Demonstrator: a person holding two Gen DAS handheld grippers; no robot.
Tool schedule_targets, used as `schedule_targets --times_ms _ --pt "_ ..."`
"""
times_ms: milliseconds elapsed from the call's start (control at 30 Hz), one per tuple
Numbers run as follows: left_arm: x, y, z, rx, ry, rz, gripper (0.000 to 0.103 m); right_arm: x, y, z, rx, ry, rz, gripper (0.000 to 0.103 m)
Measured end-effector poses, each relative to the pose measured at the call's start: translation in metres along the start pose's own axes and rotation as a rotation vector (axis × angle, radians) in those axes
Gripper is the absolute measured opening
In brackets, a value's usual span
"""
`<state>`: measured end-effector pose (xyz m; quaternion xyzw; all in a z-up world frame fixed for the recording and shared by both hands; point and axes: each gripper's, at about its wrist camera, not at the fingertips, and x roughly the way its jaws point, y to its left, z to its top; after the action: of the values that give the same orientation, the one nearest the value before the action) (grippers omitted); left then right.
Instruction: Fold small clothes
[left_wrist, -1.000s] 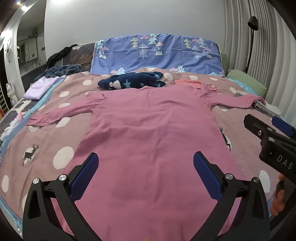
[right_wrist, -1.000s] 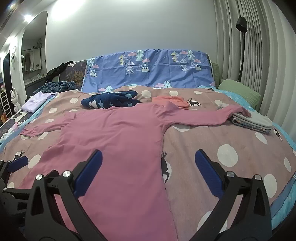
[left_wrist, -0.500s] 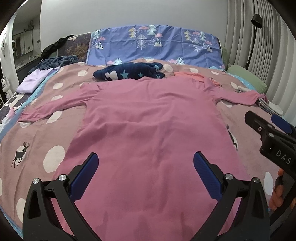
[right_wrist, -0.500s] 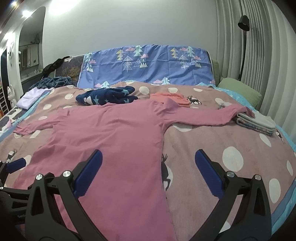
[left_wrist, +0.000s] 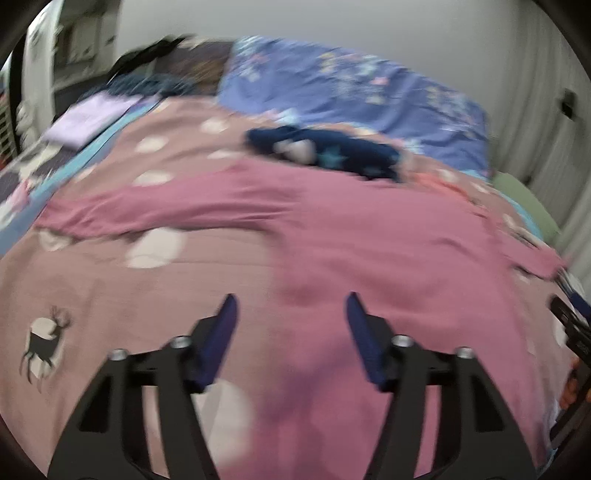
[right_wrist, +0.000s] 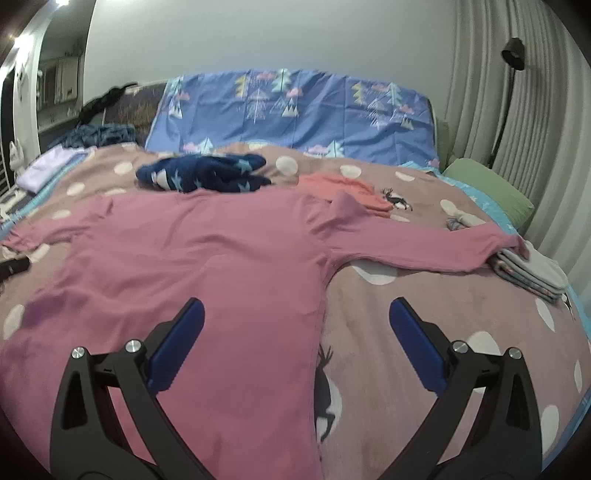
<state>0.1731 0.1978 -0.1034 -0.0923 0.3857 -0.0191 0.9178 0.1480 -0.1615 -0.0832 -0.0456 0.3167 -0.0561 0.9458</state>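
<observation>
Left gripper (left_wrist: 290, 308) shifted to shirt's (right_wrist: 207, 266) left edge, jaws just narrowed, empty. Right gripper (right_wrist: 295, 314) wide, empty. Navy garment (right_wrist: 203, 173) beyond collar; shirt flat, sleeves spread.

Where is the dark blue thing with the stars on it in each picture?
Left wrist view: the dark blue starry garment lies upper middle, blurred, just past the pink top.
Right wrist view: it lies upper left of middle, past the pink top's collar edge.
Shared landmark: the blue tree-print pillow behind it in both.
</observation>
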Motion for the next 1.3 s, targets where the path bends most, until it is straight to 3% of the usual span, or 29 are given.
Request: schedule_targets --times_ms 100,200,367,500,600,667,700,733,800,933,1033,1167,1300 --pt "0.02 0.067 0.016 -0.124 0.028 0.054 0.044 0.024 0.003 0.006 -0.01 0.034 -0.004 0.101" --pt "0.036 0.131 0.031 -0.232 0.032 0.149 0.043 0.044 0.009 0.014 -0.018 0.047 -0.01 0.101" --pt "0.062 0.216 0.053 -0.441 0.02 0.236 0.043 0.071 0.017 0.027 -0.023 0.06 -0.017 0.101" --pt "0.079 0.263 0.063 -0.583 0.015 0.28 0.043 0.087 0.021 0.032 -0.02 0.077 -0.024 0.101" --pt "0.083 0.278 0.069 -0.655 -0.021 0.293 0.043 0.094 0.022 0.032 -0.022 0.081 -0.035 0.101" --pt "0.085 0.281 0.076 -0.671 -0.055 0.342 0.042 0.1 0.023 0.032 -0.024 0.087 -0.039 0.101" --pt "0.086 0.279 0.078 -0.669 -0.059 0.359 0.028 0.101 0.022 0.03 -0.025 0.09 -0.039 0.101" --pt "0.087 0.279 0.081 -0.665 -0.061 0.37 0.004 0.103 0.022 0.03 -0.026 0.095 -0.038 0.101" --pt "0.087 0.274 0.089 -0.654 -0.074 0.351 0.002 0.106 0.022 0.028 -0.028 0.102 -0.036 0.101" --pt "0.075 0.222 0.118 -0.514 -0.134 0.303 0.002 0.108 0.018 0.03 -0.027 0.091 -0.034 0.101" --pt "0.068 0.143 0.145 -0.327 -0.166 0.195 0.002 0.107 0.01 0.032 0.006 0.085 -0.021 0.101" --pt "0.062 0.004 0.152 -0.063 -0.175 -0.034 0.002 0.105 -0.002 0.029 0.048 0.09 -0.002 0.101" --pt "0.07 -0.113 0.126 0.147 -0.121 -0.244 0.002 0.106 -0.016 0.023 0.093 0.102 0.001 0.101"
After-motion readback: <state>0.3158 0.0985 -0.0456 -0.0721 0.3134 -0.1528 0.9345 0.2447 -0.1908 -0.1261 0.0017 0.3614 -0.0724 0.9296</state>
